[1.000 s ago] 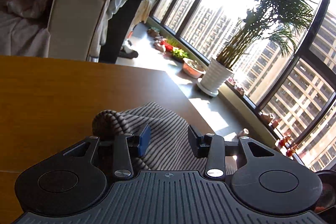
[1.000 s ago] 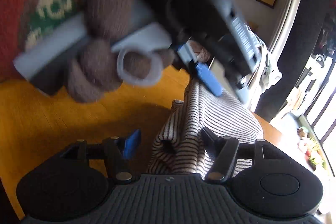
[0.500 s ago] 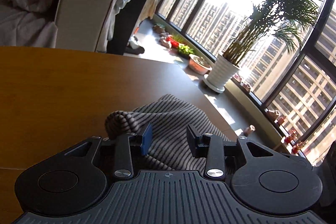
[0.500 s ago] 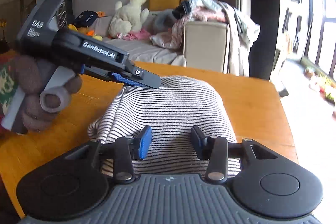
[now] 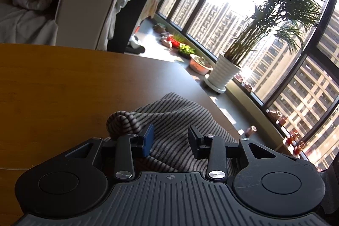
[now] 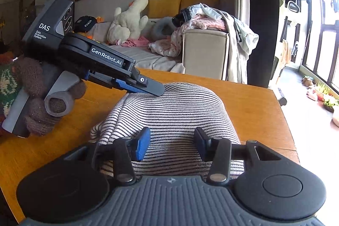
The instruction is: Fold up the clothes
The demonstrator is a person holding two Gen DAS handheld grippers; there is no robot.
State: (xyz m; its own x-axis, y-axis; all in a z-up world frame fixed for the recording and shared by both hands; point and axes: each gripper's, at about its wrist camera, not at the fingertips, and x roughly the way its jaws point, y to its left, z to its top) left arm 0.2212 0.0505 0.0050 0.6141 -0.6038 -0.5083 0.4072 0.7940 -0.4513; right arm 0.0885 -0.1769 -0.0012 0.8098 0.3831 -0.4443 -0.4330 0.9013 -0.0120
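Observation:
A striped knit garment (image 6: 173,111) lies bunched on the wooden table (image 6: 254,103); it also shows in the left wrist view (image 5: 173,120). My left gripper (image 5: 171,139) is open just above the garment's near side, with nothing between its fingers. From the right wrist view the left gripper (image 6: 148,88) sits at the garment's far left edge, its tips touching the cloth. My right gripper (image 6: 172,143) is open over the garment's near edge, holding nothing.
A sofa (image 6: 203,52) piled with clothes and a plush toy (image 6: 127,20) stands behind the table. The table's right edge (image 5: 203,92) drops to a floor with a potted palm (image 5: 224,75) and small pots by tall windows.
The right gripper swung from a close, tilted view to a level pose over the garment's near edge. The left gripper shifted slightly and stays open on the garment's side.

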